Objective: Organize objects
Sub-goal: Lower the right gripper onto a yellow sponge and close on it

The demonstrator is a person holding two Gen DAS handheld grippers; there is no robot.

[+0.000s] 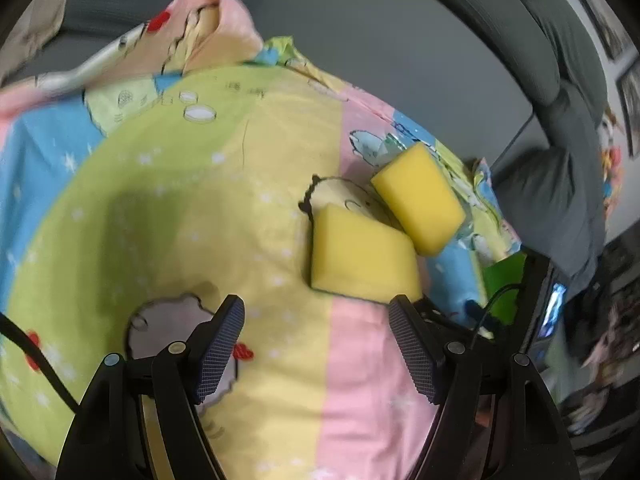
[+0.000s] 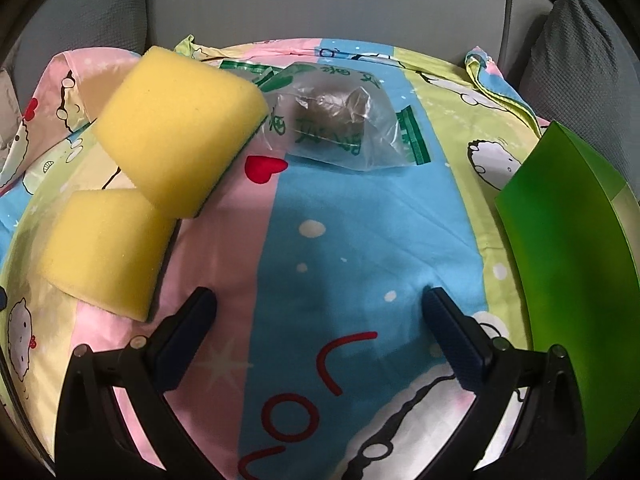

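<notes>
1. Both tongs, our left gripper (image 1: 316, 320) and right gripper (image 2: 320, 312), gape apart, empty.
2. We see two yellow foam sponges (image 2: 180, 128) touching just beside the clear plastic bag (image 2: 344, 128).
3. Sorting looks unfinished.

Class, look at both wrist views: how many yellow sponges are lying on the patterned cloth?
2. The nearer sponge lies on the cloth's left side; the farther sponge lies just beyond, touching it and meeting a clear plastic bag. More may lie outside these views.
</notes>
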